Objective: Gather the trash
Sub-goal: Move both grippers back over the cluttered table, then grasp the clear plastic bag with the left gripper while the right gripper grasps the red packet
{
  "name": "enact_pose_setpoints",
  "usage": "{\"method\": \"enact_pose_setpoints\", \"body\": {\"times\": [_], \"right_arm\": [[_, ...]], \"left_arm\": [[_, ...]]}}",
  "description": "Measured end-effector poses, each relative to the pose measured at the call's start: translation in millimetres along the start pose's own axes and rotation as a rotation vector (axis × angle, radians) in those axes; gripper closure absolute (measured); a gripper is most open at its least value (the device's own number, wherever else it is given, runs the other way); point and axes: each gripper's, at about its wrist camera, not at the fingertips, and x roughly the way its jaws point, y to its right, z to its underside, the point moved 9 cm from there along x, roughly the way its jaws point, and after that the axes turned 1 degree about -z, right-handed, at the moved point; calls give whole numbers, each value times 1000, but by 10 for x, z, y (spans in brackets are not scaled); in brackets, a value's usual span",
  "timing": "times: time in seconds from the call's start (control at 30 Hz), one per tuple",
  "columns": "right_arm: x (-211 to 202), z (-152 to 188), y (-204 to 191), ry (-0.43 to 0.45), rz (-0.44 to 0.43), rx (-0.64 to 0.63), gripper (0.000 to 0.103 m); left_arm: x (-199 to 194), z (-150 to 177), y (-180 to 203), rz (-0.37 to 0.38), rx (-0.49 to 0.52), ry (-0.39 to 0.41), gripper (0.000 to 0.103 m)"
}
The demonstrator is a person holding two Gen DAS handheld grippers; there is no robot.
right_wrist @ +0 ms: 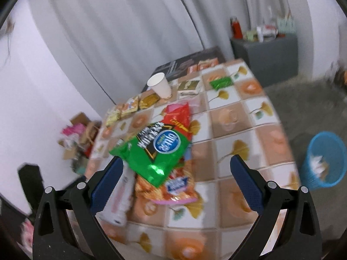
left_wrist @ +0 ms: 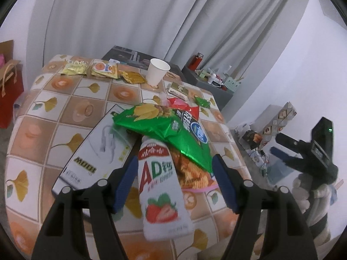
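My left gripper [left_wrist: 175, 181] has its blue fingers [left_wrist: 125, 179] spread wide around a white strawberry milk bottle [left_wrist: 161, 186] lying on the tiled table [left_wrist: 43, 117]; I see no pad pressing it. A green snack bag [left_wrist: 164, 130] overlaps the bottle at twelve o'clock, atop an orange bag [left_wrist: 193, 173]. My right gripper [right_wrist: 176, 186] is also wide and empty, the pile between its fingers. A blue bin [right_wrist: 325, 160] sits at three o'clock, a paper cup [right_wrist: 159, 84] at twelve.
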Motion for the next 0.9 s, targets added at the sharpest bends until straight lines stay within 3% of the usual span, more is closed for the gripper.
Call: {"method": "enact_pose_setpoints", "body": {"times": [0.13, 0.33, 0.47, 0.6, 0.67, 0.9], "right_arm": [[371, -196, 95, -58, -43, 71, 15], [941, -463, 129, -132, -120, 123, 22], [1291, -566, 165, -166, -131, 125, 28], [1571, -587, 228, -208, -134, 139, 34], [1673, -583, 263, -225, -141, 152, 36], [1832, -596, 382, -251, -161, 183, 44]], "left_arm": [[58, -193, 28, 2, 10, 3, 35], [273, -867, 50, 55, 9, -34, 35], [931, -1334, -52, 76, -43, -169, 35], [1727, -1466, -178, 108, -167, -344, 36], [2042, -1478, -222, 88, -208, -397, 36], [2788, -1418, -286, -25, -172, -516, 47]]}}
